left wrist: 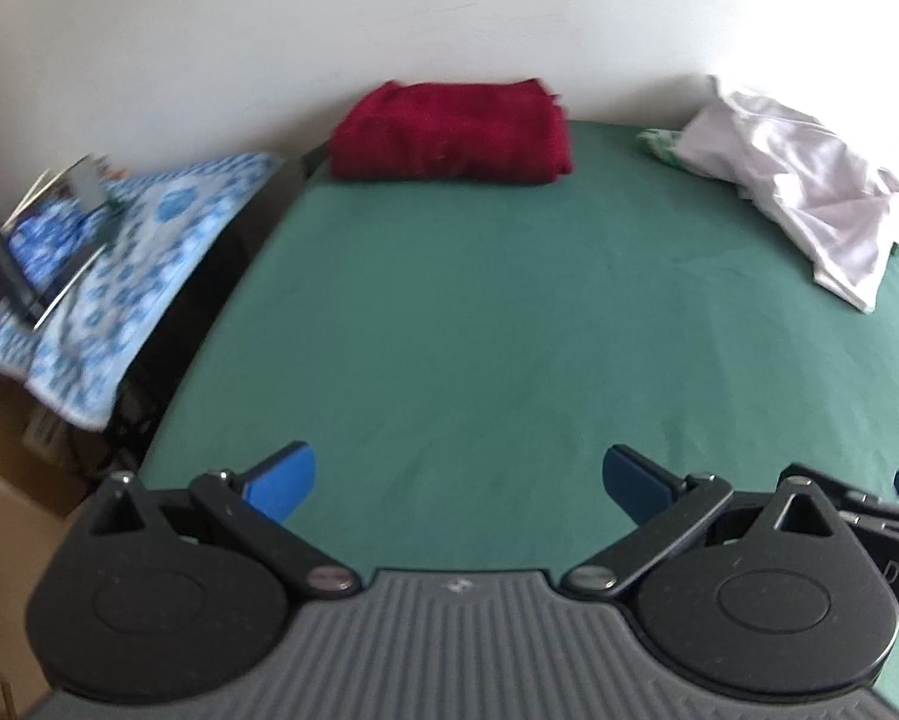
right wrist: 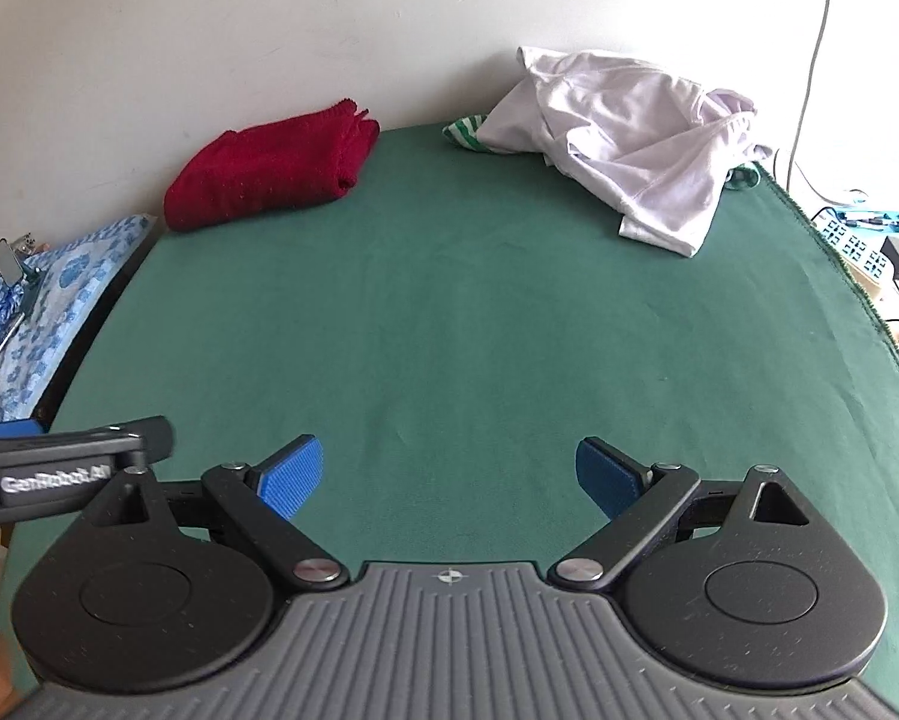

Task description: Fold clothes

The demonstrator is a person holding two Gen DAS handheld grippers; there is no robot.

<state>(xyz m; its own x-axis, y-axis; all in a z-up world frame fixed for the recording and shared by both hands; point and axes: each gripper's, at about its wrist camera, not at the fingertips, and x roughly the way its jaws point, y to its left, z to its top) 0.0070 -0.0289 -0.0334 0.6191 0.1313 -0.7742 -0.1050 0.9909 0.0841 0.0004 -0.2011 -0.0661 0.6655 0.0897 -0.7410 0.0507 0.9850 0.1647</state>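
Both tools hung released over the green desk.
Left tool and right tool gaped, empty; red folded cloth upper left, crumpled white garment upper right.

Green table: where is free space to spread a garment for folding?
The green table is bare across its middle and near side, from the red towel and white shirt down to both hand-held grippers. The far edge by the wall is crowded.

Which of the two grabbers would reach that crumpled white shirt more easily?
Probably the right gripper: the white shirt lies at the far right, on its side. Both are open and empty.
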